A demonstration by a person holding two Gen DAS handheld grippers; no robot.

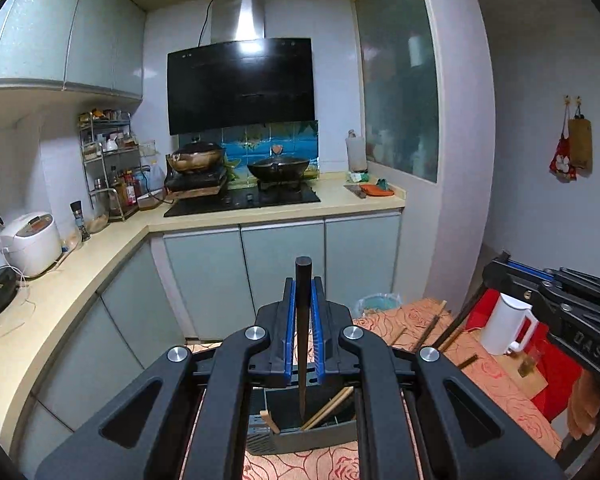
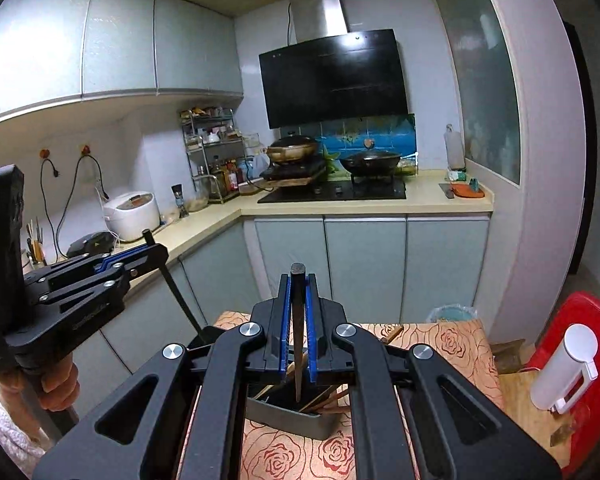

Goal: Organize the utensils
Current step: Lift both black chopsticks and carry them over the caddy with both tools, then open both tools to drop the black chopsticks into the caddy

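My left gripper (image 1: 303,284) is shut on a dark chopstick (image 1: 302,320) held upright, its tip down in a dark grey utensil holder (image 1: 308,436) on the rose-patterned table. My right gripper (image 2: 298,280) is shut on another dark chopstick (image 2: 298,344), its tip also inside the same holder (image 2: 296,420). Several wooden chopsticks (image 1: 328,406) lean in the holder. The left gripper also shows at the left of the right wrist view (image 2: 140,258), and the right gripper at the right of the left wrist view (image 1: 496,270), each with its chopstick.
More chopsticks (image 1: 432,326) lie on the rose-patterned tablecloth (image 2: 440,344). A white kettle (image 2: 568,372) stands on a wooden board by a red chair (image 2: 580,320). Behind are kitchen cabinets (image 1: 280,272), a counter with a rice cooker (image 1: 30,244), and a bin (image 1: 378,304).
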